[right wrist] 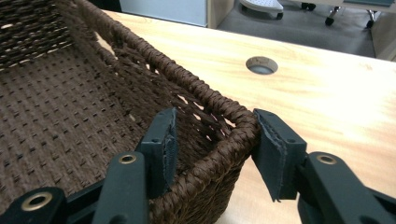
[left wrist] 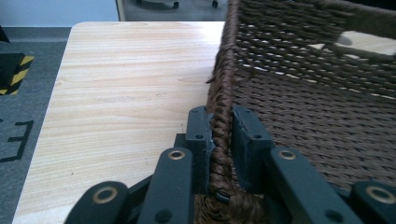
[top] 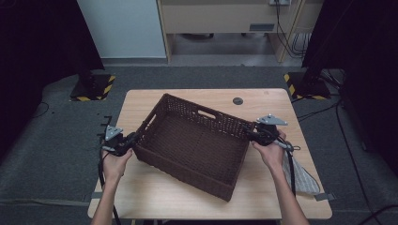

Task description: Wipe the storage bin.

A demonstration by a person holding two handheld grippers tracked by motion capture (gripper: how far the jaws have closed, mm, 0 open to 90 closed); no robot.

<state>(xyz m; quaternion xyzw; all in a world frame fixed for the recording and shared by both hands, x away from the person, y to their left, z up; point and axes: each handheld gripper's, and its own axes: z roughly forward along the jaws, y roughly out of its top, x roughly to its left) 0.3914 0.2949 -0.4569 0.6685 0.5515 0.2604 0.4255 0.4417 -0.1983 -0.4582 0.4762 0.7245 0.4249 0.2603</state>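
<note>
While woven basket [top: 195, 143] sat askew mid-tabletop [top: 263, 101], its left rim was pinched between left gripper [left wrist: 223, 135] pads; right corner rim was straddled by right gripper [right wrist: 212, 140], outer pad touching, inner pad slightly apart.

The right gripper [right wrist: 212, 147] straddles the near corner of the brown woven basket [right wrist: 70, 102], one jaw inside the wall, the other just outside, pads not pressing. Right of the basket lies the wooden table [right wrist: 327, 102], with a round cable hole [right wrist: 261, 65] farther off.
</note>
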